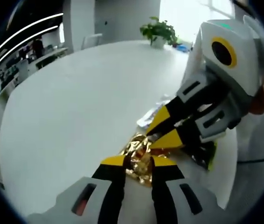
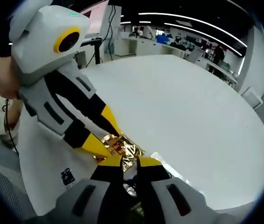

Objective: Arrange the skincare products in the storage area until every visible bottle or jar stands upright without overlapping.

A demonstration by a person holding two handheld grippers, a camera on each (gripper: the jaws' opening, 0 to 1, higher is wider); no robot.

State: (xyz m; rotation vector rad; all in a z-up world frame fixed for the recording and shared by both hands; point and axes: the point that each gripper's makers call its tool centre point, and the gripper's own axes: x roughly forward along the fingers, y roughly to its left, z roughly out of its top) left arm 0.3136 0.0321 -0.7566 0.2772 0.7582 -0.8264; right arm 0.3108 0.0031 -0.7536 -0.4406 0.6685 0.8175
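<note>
A crinkled gold foil packet [image 1: 139,156] is pinched at opposite edges by the left gripper [image 1: 138,162] and the right gripper [image 2: 129,162], jaws nearly closed. The foil is judged light, soft and slippery; a firmer hold is advised near its bulkier middle.

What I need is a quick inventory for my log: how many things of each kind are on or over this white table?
Grippers: 2 (left gripper, right gripper)
Crumpled gold foil item: 1
Pale crumpled wrapper: 1
Potted plant: 1
Total: 5
</note>
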